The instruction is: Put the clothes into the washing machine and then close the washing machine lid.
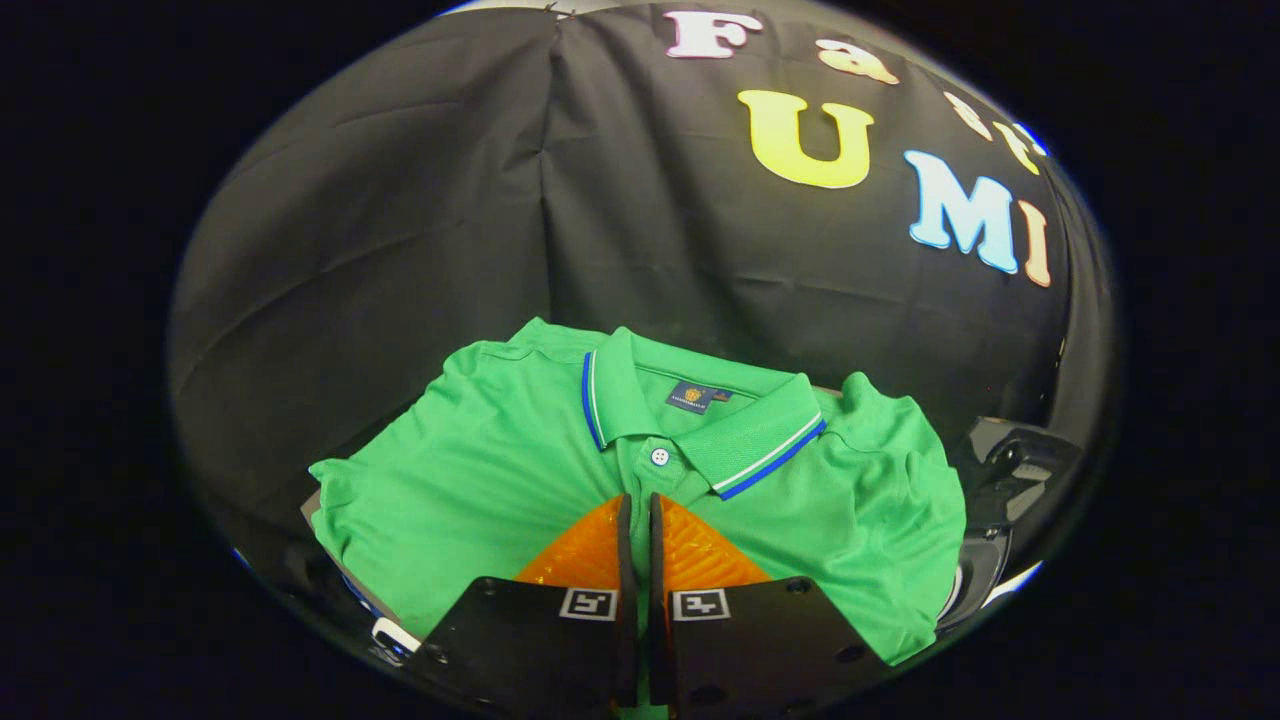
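A green polo shirt (500,470) lies spread out flat just under and ahead of the fingers, collar toward the booth wall. Its collar (760,440) has blue and white edge stripes, and a white button (659,457) sits at the placket. My gripper (638,500) hovers over the shirt's chest, its tips just short of the button. The two fingers stand pressed together with only a thin slit between them. I see no fabric pinched in that slit. The shirt covers whatever it rests on.
A dark glossy plastic part (1010,470), perhaps of the washing machine, shows past the shirt's right sleeve. A light edge (395,635) peeks out under the left hem. Black cloth (400,220) hangs close behind the shirt.
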